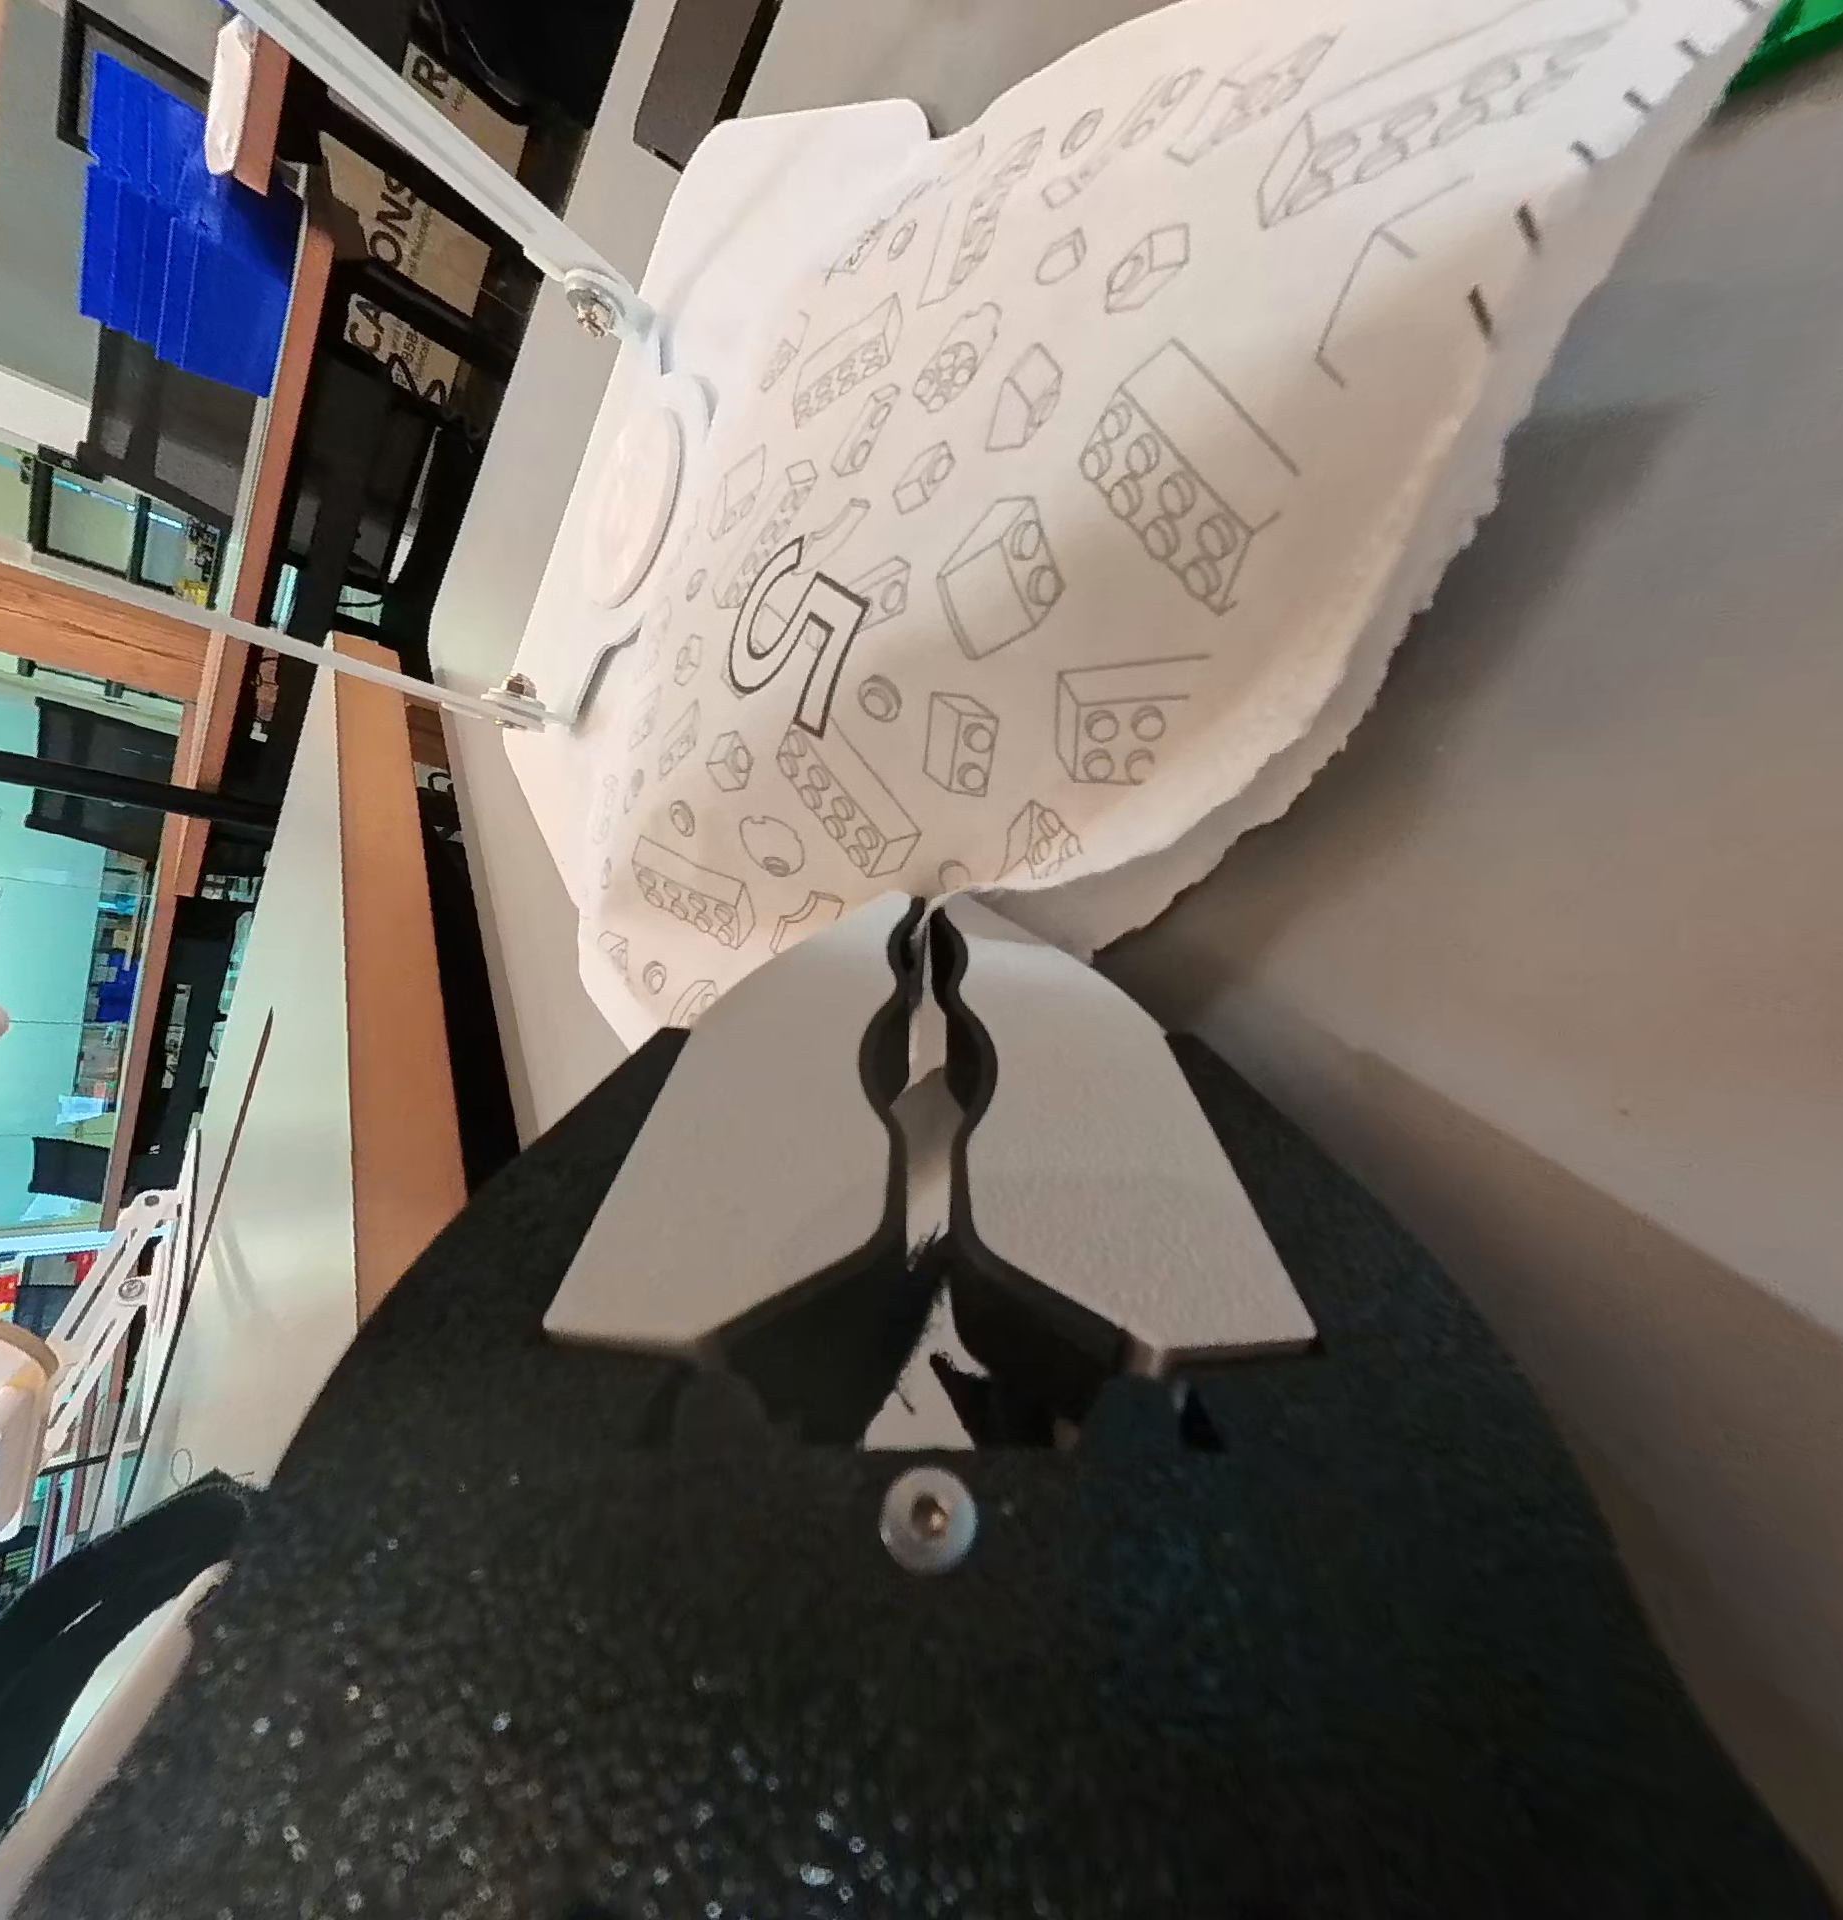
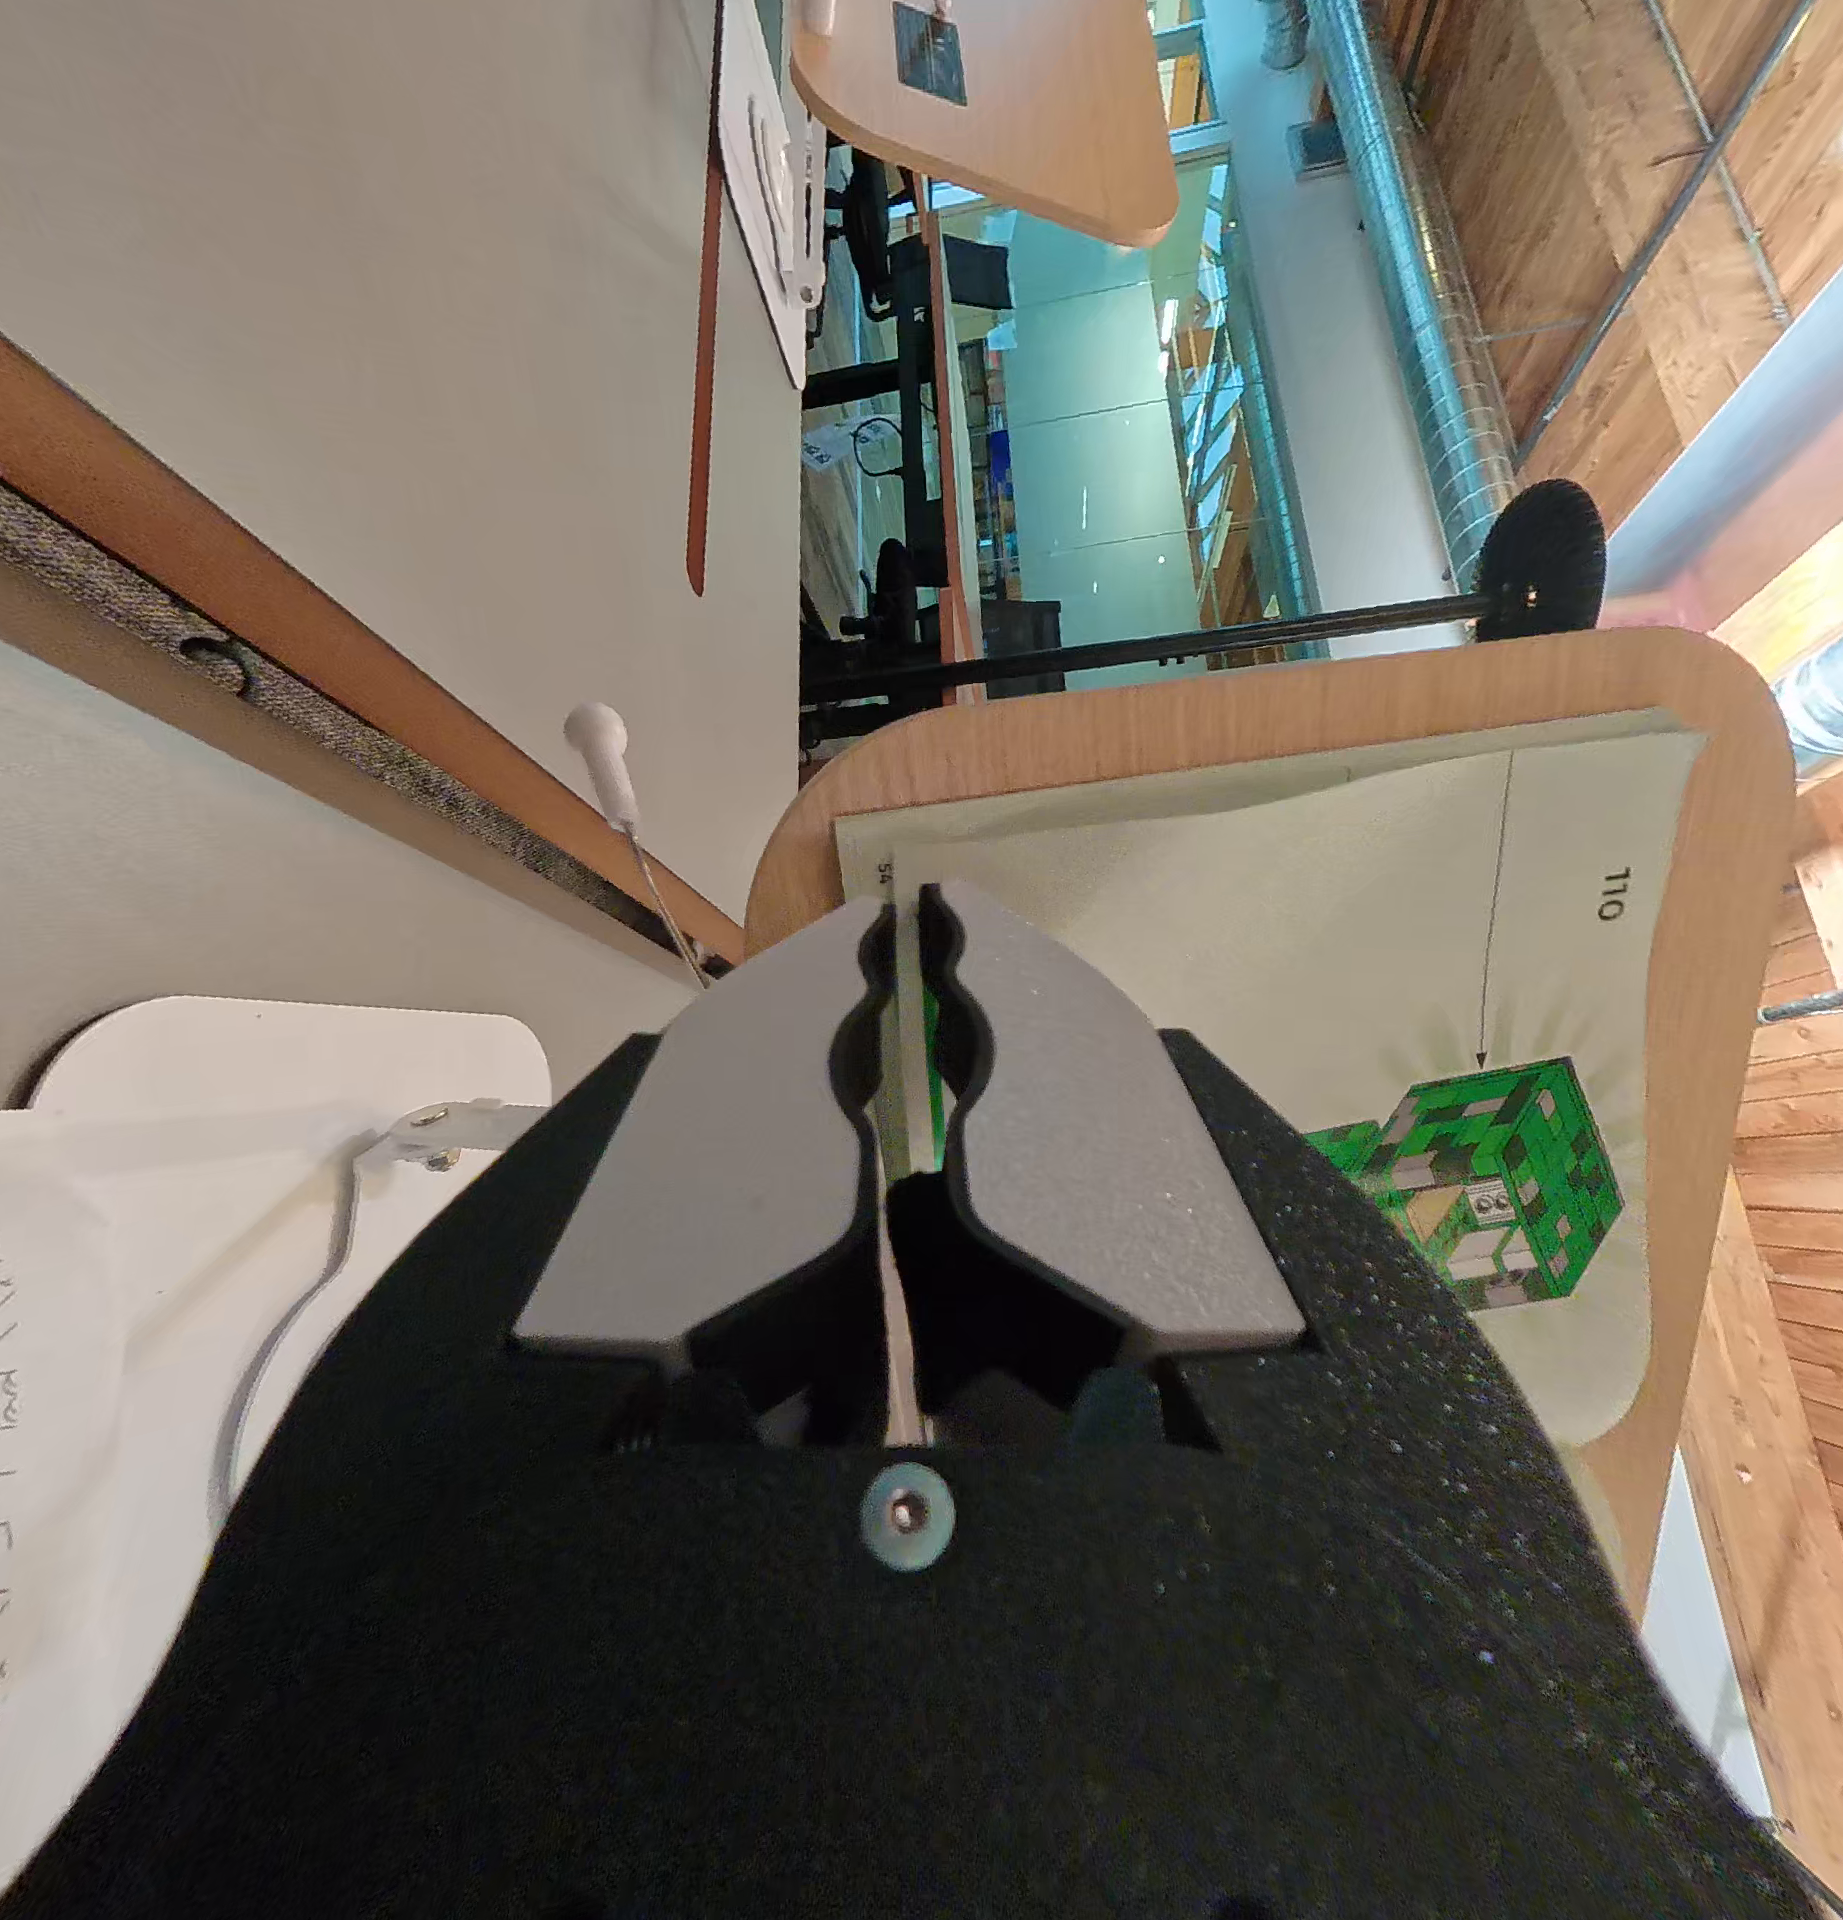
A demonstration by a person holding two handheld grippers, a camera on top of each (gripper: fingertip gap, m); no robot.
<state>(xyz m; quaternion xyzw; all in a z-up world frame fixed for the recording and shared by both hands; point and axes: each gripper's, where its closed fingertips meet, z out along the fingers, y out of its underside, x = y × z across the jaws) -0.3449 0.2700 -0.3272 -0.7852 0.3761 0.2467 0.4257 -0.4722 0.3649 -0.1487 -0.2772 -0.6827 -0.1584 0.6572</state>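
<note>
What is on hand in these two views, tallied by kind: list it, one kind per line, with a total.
Grippers: 2, the left gripper shut on the bag's edge, the right gripper shut on a page
White paper bag printed with brick outlines: 1
Open booklet: 1
Wooden board behind the booklet: 1
Total: 5

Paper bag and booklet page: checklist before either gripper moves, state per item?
1. Left gripper pinching the paper bag at its edge: ok.
2. Bag's perforated edge untorn: cannot tell.
3. Right gripper closed on a booklet page: ok.
4. Only one page pinched: cannot tell.
5. Booklet resting on the wooden board: ok.
6. White stand behind bag, contact: cannot tell.
</note>
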